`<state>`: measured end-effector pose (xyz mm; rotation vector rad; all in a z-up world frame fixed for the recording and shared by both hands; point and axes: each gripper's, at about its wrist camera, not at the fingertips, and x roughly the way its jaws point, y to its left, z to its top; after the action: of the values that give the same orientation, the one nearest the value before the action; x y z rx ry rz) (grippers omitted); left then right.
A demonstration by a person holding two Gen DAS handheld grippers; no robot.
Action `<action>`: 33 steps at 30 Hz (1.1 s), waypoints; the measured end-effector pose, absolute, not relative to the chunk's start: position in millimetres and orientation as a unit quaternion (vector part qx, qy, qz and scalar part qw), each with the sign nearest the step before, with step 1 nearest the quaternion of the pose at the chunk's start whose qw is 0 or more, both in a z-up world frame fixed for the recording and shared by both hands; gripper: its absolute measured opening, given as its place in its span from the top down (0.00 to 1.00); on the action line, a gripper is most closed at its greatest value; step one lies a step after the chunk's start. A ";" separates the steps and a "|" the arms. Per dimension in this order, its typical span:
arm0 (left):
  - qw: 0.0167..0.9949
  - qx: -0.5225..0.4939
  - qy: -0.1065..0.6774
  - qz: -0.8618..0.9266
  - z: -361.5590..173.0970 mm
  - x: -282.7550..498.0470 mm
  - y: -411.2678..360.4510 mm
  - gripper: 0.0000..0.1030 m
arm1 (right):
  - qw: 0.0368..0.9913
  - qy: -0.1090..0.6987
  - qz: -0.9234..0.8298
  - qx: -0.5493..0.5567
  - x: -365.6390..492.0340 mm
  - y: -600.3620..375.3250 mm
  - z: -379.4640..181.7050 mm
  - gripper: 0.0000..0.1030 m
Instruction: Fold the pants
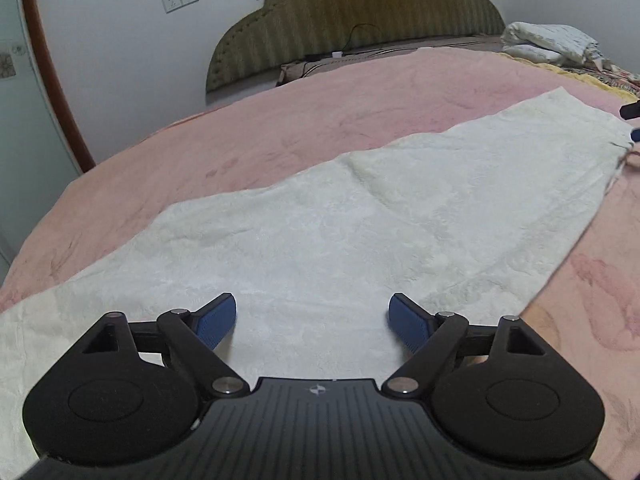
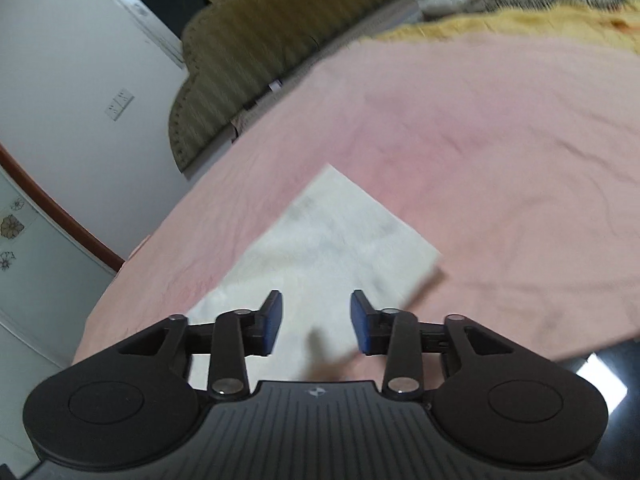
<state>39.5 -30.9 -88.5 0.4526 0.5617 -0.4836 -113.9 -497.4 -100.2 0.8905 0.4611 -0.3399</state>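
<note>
White textured pants [image 1: 360, 232] lie flat on the pink bed cover [image 1: 320, 112], running from the near left to the far right. My left gripper [image 1: 312, 320] hovers over their near part, its jaws wide open with nothing between the blue pads [image 1: 216, 320]. At the far right edge the blue tips of my right gripper [image 1: 634, 122] show beside the pants' far end. In the blurred right wrist view, my right gripper [image 2: 316, 314] stands partly open above that square end of the pants [image 2: 340, 232]. The cloth lies below its pads, not pinched.
An olive padded headboard [image 1: 360, 12] stands behind the bed, with a cable and a charger [image 1: 338, 54] at its foot. Folded white bedding [image 1: 548, 42] and a yellow blanket [image 2: 520, 24] lie at the back right. The bed's edge curves away at the left [image 1: 48, 208]. Dark floor [image 2: 600, 364] shows at the right.
</note>
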 end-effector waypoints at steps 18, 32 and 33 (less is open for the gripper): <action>0.923 0.090 0.288 -0.238 -86.1 45.5 -31.6 0.11 | 0.829 0.094 -0.211 0.509 -85.0 -522.1 -144.8 0.54; 0.890 -0.147 0.346 -0.258 -85.6 76.7 1.1 0.09 | 0.985 0.127 -0.094 0.075 -37.3 -356.6 -66.8 0.84; 0.879 -0.169 0.355 -0.268 -86.6 80.4 2.1 0.09 | 0.987 0.139 -0.071 0.033 -31.7 -333.7 -69.0 0.84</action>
<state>80.4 2.1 -86.6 -0.3529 0.7407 -0.5590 -31.7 -333.7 -69.0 0.0667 0.2794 -0.1418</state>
